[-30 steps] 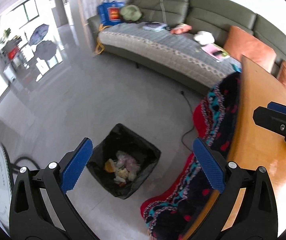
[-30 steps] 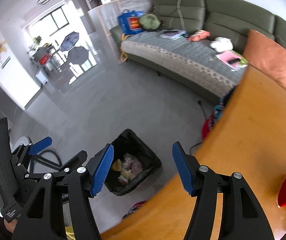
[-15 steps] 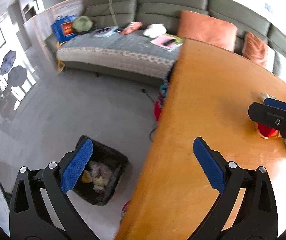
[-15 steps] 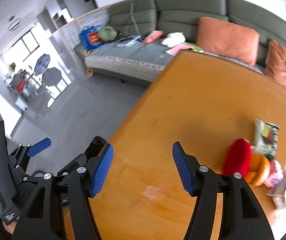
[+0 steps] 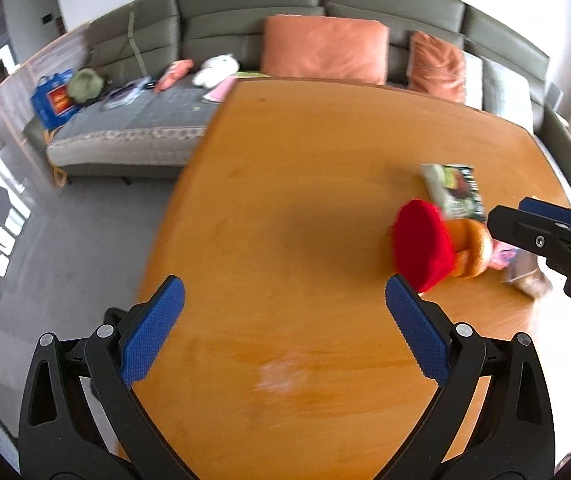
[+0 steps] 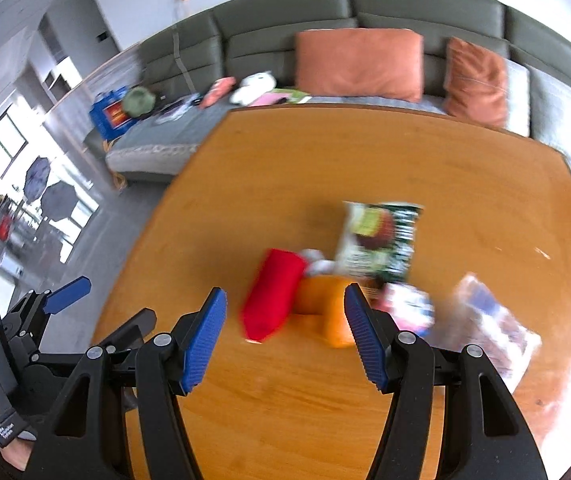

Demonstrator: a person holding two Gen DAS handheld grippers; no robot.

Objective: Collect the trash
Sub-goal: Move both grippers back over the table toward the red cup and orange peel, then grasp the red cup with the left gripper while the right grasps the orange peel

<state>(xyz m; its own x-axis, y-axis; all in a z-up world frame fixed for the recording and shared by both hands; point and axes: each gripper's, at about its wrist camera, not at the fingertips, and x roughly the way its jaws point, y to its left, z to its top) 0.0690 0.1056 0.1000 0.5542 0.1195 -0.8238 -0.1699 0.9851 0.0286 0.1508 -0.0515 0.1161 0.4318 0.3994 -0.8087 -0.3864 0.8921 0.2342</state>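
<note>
Smooth orange wooden table [image 6: 365,160], soft red cup shape [image 6: 273,294] at twelve o'clock, shiny crinkly green packet [image 6: 379,240] behind, right gripper [image 6: 285,334] open, left gripper [image 5: 283,328] open, both empty

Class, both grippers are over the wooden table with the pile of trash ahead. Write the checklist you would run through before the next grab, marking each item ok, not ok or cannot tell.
1. Right gripper open and empty: ok.
2. Left gripper open and empty: ok.
3. Red packet in front of the right gripper, nothing in the way: ok.
4. Red packet free of the orange item: not ok, they touch.
5. Green wrapper lying flat on the table: ok.
6. Trash bin within reach: cannot tell, out of view.
</note>
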